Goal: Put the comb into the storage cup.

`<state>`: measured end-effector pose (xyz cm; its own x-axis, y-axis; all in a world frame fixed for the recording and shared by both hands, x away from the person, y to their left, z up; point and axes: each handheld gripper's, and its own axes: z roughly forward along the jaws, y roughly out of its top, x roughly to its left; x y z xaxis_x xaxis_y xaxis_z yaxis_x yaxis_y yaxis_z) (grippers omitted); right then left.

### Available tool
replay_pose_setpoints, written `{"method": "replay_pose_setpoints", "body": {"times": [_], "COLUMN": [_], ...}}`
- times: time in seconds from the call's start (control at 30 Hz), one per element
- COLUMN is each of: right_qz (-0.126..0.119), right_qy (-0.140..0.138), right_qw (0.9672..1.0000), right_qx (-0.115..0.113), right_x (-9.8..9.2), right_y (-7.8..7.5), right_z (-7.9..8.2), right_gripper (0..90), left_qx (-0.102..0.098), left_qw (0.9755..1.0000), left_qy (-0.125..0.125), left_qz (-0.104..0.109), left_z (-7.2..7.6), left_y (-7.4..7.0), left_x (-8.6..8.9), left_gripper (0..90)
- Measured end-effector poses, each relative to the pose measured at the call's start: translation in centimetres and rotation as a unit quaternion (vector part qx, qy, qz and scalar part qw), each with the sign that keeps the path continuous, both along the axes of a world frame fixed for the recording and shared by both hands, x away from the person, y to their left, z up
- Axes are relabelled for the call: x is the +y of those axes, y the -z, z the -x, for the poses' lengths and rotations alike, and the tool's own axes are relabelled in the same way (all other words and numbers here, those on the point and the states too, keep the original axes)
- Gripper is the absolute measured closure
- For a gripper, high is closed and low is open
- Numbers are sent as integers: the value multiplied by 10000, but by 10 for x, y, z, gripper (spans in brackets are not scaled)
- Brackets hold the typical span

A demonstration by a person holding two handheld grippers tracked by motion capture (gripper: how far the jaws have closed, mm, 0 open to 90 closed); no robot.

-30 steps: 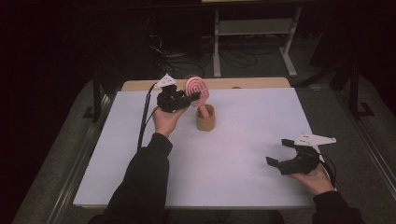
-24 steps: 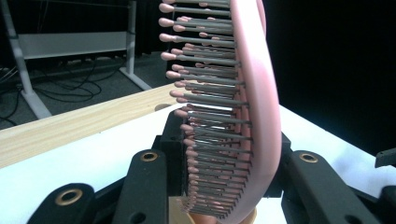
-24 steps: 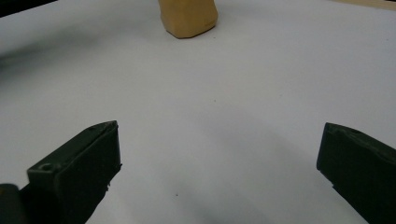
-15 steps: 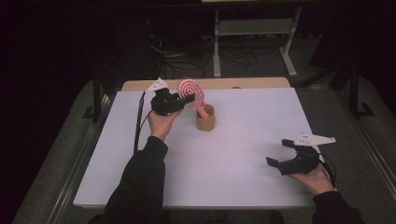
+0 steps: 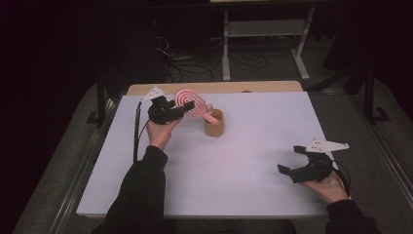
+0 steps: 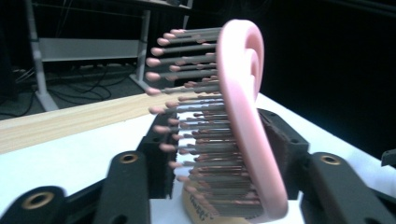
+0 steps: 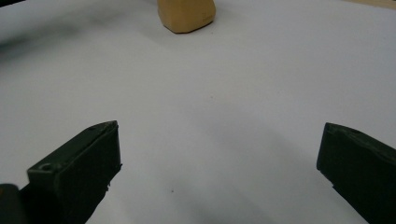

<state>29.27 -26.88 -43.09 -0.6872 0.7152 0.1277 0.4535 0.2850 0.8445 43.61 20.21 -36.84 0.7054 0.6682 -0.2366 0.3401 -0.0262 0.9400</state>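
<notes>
Hairbrush (image 5: 189,104), pink with a spiral-shaped head, stands handle-down in a small tan holder (image 5: 214,123); its head leans away from the holder toward the left gripper (image 5: 181,108). In the left gripper view the brush head (image 6: 243,121) sits between that gripper's two jaws, bristles (image 6: 196,112) pointing toward one of them. The jaws have just been opening, and a gap shows on the bristle side, so the grip reads as released rather than clenched; whether the back of the head touches the far jaw cannot be settled. Judgement: the brush has been delivered into the holder, which now carries its weight, and the gripper is letting go so the handle can settle.

Holder stands just beyond the left gripper on the pale surface (image 5: 234,165), upright, positioned to receive the handle from above.

Right gripper (image 5: 299,161) rests well apart from the brush, low over the near part of the surface. Its jaws stand wide with nothing between them; the holder (image 7: 186,14) lies far ahead of it. Judgement: idle, kept clear of the working hand.
</notes>
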Motion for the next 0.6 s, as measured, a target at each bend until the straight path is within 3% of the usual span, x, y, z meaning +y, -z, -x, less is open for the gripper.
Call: {"method": "replay_pose_setpoints", "body": {"times": [0.1, 0.17, 0.27, 0.37, 0.4, 0.5, 0.6], "right_qz": [1, -2, -8, -9, -7, 7, -12], "right_qy": [3, 4, 2, 1, -1, 4, 17], "right_qw": [10000, 10000, 10000, 10000, 10000, 10000, 10000], "right_qx": [-6, -6, -9, -7, -7, 0, -13], "right_x": [0, 0, 0, 0, 0, 0, 0], "right_y": [0, 0, -1, -1, -1, 0, -1], "right_z": [0, 0, 0, 0, 0, 0, 0], "right_gripper": [0, 0, 0, 0, 0, 0, 0], "left_qx": [-9, -107, -139, -120, -28, 17, 8], "left_qw": [10000, 9997, 9991, 9989, 9988, 9993, 9996], "left_qy": [-5, 49, 74, 87, 157, 199, 235], "left_qz": [-1, 219, 387, 444, 474, 301, 157], "left_z": [2, 4, 6, 7, 7, 9, 11], "left_y": [0, 0, 0, -1, -1, -2, -3], "left_x": [3, 12, 20, 24, 27, 31, 34], "left_gripper": [401, 348, 254, 128, 92, 14, 0]}}
